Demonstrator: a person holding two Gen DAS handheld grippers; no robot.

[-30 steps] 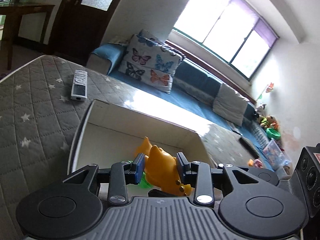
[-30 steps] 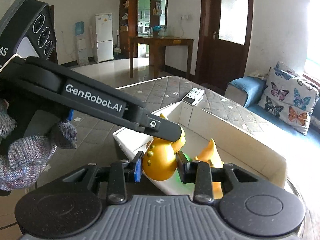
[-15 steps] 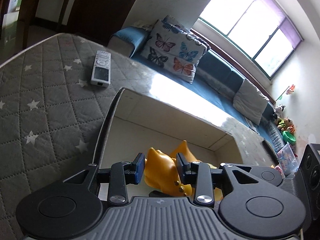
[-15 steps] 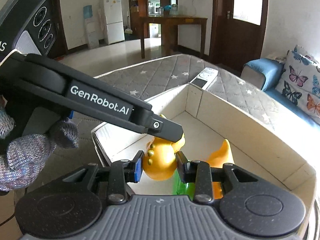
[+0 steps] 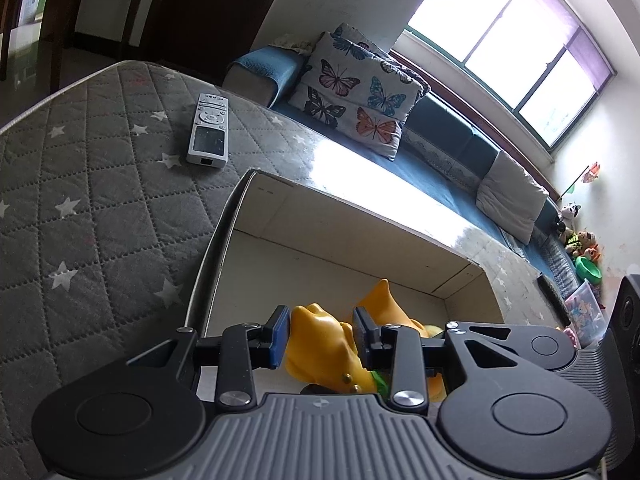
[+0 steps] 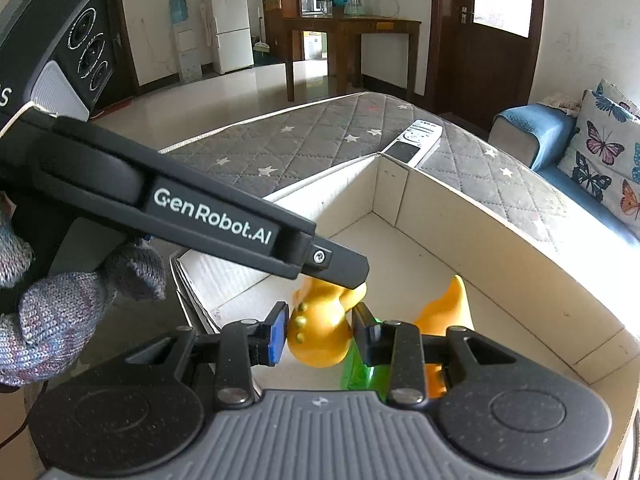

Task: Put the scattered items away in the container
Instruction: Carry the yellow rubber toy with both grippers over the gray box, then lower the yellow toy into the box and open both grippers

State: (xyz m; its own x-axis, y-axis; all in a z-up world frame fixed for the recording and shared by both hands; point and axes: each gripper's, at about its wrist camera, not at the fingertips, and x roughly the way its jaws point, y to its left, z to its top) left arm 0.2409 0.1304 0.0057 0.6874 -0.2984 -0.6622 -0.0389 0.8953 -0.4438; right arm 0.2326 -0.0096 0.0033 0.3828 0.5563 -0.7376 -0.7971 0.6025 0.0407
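Both grippers are shut on one orange toy dinosaur inside an open white cardboard box. My left gripper clamps the orange toy dinosaur at one end. My right gripper clamps the same toy at its rounded, studded end. The left gripper's arm crosses the right wrist view from the left and touches the toy from above. A second orange part and a green piece lie in the box beside it.
A white remote control lies on the grey quilted star-pattern mattress beyond the box's far left corner; it also shows in the right wrist view. A blue sofa with butterfly cushions runs behind. A gloved hand holds the left gripper.
Both grippers have sunk lower into the box with the orange toy held between them. The box walls stand higher in both views.
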